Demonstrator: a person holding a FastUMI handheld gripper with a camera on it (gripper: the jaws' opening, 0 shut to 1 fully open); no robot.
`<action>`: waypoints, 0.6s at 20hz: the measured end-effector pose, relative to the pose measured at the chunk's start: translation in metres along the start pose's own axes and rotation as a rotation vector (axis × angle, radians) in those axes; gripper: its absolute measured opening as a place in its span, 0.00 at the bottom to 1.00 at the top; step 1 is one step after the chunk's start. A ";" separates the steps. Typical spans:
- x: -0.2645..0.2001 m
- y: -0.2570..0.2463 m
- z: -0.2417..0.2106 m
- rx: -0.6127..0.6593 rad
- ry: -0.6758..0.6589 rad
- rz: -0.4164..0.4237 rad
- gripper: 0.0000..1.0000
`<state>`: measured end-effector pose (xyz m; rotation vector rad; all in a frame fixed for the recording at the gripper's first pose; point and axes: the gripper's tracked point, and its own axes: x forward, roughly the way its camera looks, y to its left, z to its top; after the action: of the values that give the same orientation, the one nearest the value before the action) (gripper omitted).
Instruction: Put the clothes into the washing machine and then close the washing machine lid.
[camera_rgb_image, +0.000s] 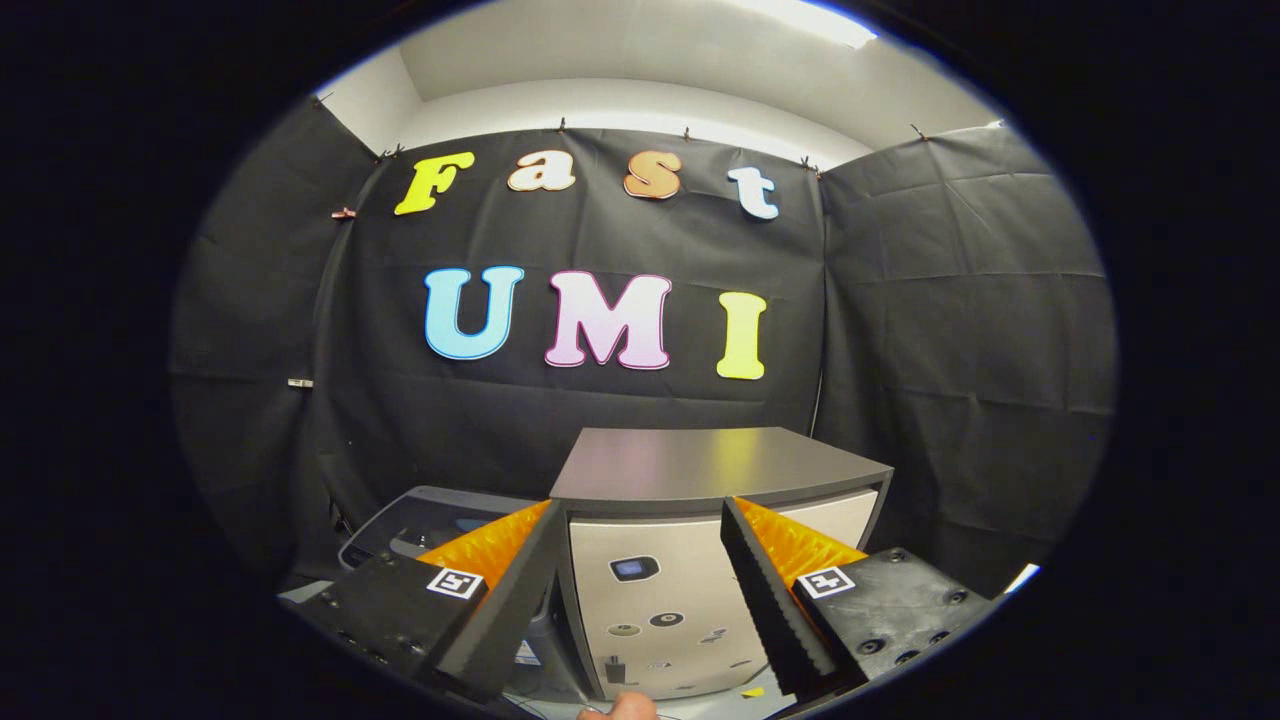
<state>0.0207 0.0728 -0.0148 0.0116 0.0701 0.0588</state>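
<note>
- The tool (640, 600) is hovering with its fingers wide apart, holding nothing.
- The washing machine (700, 560) is standing just ahead, its pale front showing between the fingers, dark lid (715, 465) apparently down.
- No clothes are showing; approaching blind is risking a missed pickup or a bump against the lid.

Washing machine (690, 560) ahead beyond spread jaws, lid down; printer-like device (420, 520) at its left.

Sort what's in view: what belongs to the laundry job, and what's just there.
For the job:
- washer, just beyond the tongs
- its lid, standing raised
- tongs, open, holding nothing

Just there:
- dark device beside the washer, behind one finger
- booth wall
- fingertip below the washer
</note>
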 end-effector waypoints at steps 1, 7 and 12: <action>0.000 -0.001 0.000 0.008 -0.002 -0.002 0.98; 0.001 -0.002 -0.003 -0.006 0.006 -0.007 0.98; -0.001 0.001 0.003 -0.004 -0.005 -0.004 0.98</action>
<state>0.0197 0.0735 -0.0119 0.0072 0.0650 0.0550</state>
